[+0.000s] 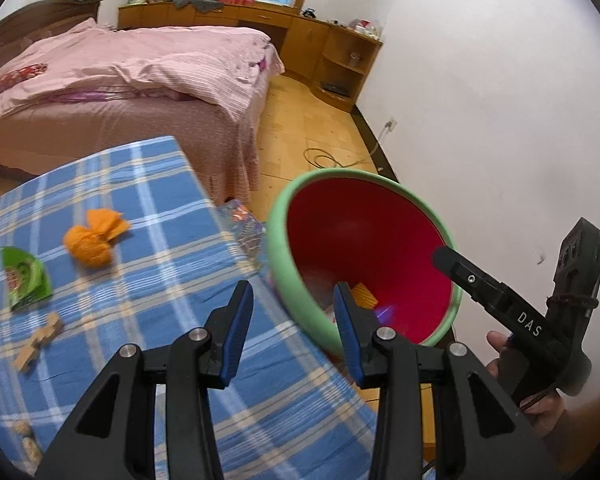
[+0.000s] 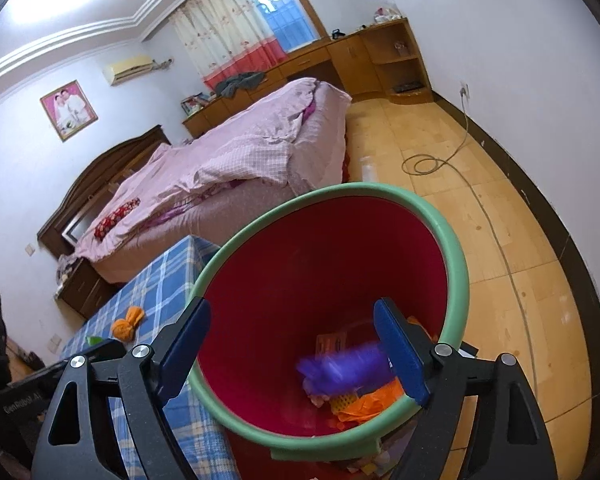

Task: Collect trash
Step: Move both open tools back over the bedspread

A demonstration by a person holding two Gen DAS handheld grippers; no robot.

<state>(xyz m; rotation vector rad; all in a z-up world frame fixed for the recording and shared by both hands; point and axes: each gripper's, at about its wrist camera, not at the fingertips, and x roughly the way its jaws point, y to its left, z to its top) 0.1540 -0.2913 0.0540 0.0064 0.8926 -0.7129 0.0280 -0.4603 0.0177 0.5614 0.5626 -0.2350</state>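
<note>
A bin with a red inside and a green rim [image 1: 278, 216] stands beside the table, against its blue plaid cloth [image 1: 160, 200]. On the cloth lie a crumpled orange wrapper [image 1: 90, 240], a green packet [image 1: 24, 276] and pale wooden pieces [image 1: 40, 340]. My left gripper [image 1: 292, 286] is open and empty, straddling the table edge and the bin's near rim. My right gripper [image 2: 291, 304] hangs open over the bin's mouth [image 2: 456, 248]. Below it a blurred purple scrap [image 2: 340, 368] sits loose among orange and yellow scraps [image 2: 372, 400] in the bin.
A bed with a pink quilt [image 1: 140, 80] lies behind the table. A cable [image 1: 324, 158] coils on the wooden floor past the bin. The white wall [image 1: 500, 120] runs close on the right. A hand [image 1: 540, 400] holds the right gripper's handle.
</note>
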